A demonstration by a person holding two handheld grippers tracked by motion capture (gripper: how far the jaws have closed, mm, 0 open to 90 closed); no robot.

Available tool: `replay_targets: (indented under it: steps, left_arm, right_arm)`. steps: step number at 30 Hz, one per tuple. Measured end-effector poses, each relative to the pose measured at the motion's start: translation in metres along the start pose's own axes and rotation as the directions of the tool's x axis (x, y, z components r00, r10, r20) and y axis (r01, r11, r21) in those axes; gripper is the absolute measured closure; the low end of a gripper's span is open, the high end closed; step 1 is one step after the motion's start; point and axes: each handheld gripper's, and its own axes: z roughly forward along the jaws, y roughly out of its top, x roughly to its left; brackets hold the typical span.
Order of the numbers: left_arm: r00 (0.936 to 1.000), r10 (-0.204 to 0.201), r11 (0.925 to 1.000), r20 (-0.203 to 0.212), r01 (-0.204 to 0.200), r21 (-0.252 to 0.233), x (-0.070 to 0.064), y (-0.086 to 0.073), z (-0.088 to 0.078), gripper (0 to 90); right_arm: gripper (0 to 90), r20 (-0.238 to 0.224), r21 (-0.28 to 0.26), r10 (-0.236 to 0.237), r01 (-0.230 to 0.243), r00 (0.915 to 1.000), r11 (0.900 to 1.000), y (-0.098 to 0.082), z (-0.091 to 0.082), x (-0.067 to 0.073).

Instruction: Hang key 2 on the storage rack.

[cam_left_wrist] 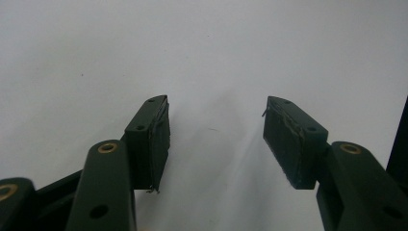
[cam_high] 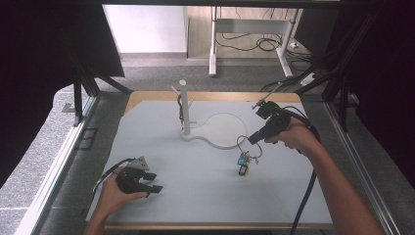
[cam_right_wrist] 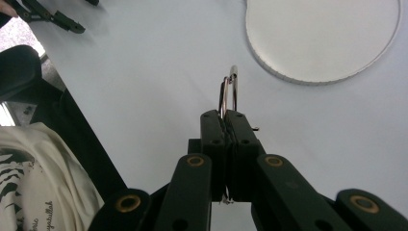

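A metal key ring (cam_high: pixel 248 147) with a teal tag (cam_high: pixel 242 160) and a dark fob dangles just right of the table's middle. My right gripper (cam_high: pixel 251 139) is shut on that key ring (cam_right_wrist: pixel 231 89); its jaws are pressed together on the wire in the right gripper view (cam_right_wrist: pixel 224 118). A white peg stand (cam_high: pixel 184 105) rises from a round white base (cam_high: pixel 222 129), left of and behind the ring. Something dark hangs on one of its pegs. My left gripper (cam_high: pixel 155 181) rests near the front left of the mat, open with nothing between its fingers (cam_left_wrist: pixel 216 139).
A pale mat (cam_high: pixel 195 186) covers the table, with a wooden edge along the back. The round base (cam_right_wrist: pixel 322 38) lies just ahead of my right gripper. Black frame posts stand at both sides, and a desk with cables sits on the floor beyond.
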Motion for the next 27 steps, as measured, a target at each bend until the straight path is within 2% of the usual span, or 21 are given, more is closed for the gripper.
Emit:
replay_targets:
  steps: [14,27]
  left_arm:
    - [1.0,-0.001,1.0,0.002,0.001,0.0,0.0,0.0,0.0,42.9]
    - [1.0,0.006,1.0,0.005,-0.006,0.007,0.0,0.0,0.001,42.9]
  right_arm:
    - [88.1,0.019,-0.035,0.025,-0.024,0.9995,0.999,0.019,-0.015,-0.01]
    - [88.1,0.025,-0.082,0.04,-0.038,0.9989,0.996,0.034,-0.019,-0.016]
